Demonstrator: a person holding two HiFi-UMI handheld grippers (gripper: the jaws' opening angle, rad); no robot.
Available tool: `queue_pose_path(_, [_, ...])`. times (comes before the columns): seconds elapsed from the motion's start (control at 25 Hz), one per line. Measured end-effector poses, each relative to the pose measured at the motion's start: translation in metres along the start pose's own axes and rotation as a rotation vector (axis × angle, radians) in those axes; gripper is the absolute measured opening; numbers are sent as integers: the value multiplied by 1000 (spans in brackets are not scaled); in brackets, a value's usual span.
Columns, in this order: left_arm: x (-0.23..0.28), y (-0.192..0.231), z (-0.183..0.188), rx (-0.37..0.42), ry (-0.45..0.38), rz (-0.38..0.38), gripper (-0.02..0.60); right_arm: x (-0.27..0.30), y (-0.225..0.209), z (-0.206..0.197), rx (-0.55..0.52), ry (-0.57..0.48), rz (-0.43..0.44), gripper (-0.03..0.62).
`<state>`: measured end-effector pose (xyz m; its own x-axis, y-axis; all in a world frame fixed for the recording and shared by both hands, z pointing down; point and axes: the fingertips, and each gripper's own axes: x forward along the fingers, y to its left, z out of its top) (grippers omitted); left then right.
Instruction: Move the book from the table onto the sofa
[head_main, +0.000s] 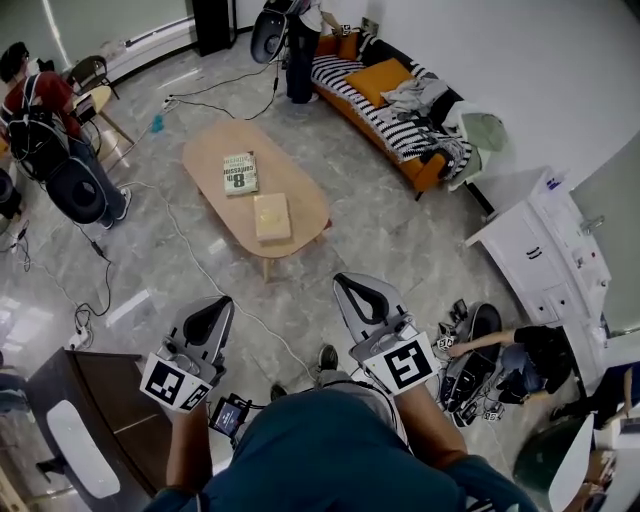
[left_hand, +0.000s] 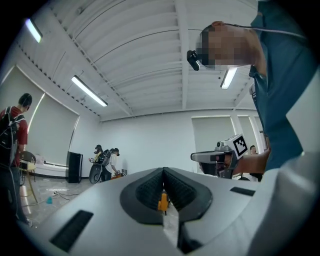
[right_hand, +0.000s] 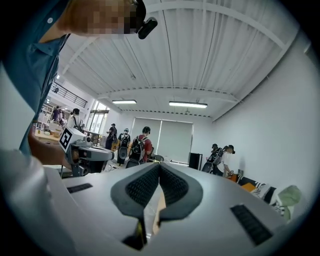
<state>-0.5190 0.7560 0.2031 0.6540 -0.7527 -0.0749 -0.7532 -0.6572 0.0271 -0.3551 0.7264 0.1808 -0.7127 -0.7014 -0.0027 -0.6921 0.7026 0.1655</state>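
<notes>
While L gripper (head_main: 218, 304) & R gripper (head_main: 350, 283) are closed, empty, book (head_main: 240, 172) lies inside table (head_main: 305, 200) edges.

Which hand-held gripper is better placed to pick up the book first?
Probably the left hand-held gripper: the book lies nearly straight ahead of it, while the right hand-held gripper is further aside. Both are shut and empty.

One table (head_main: 208, 152), one sofa (head_main: 358, 104), one green book (head_main: 240, 172), one tan block (head_main: 272, 217) — two tools, left tool (head_main: 218, 304) and right tool (head_main: 346, 283).
</notes>
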Motion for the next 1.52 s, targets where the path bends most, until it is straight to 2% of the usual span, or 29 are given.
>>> queue_pose_path(0.12, [29, 5, -6, 13, -5, 27, 5, 15, -24, -7, 35, -10, 27, 14])
queue_pose_path(0.44, [131, 25, -18, 88, -21, 112, 5, 48, -117, -34, 21, -22, 105, 14])
queue_pose_path(0.68, [181, 57, -28, 86, -14, 190, 5, 88, -160, -50, 8, -27, 155, 14])
queue_pose_path(0.92, [209, 101, -29, 90, -21, 180, 5, 140, -183, -53, 0, -30, 139, 14])
queue_pose_path(1.16, [226, 150, -33, 85, -25, 116, 5, 189, -193, -55, -24, -25, 77, 14])
queue_pose_path(1.36, [239, 186, -43, 53, -20, 79, 5, 229, -201, -62, -19, -10, 47, 14])
queue_pose_path(1.52, [252, 205, -50, 25, -17, 82, 5, 251, -209, -69, -17, 8, 58, 14])
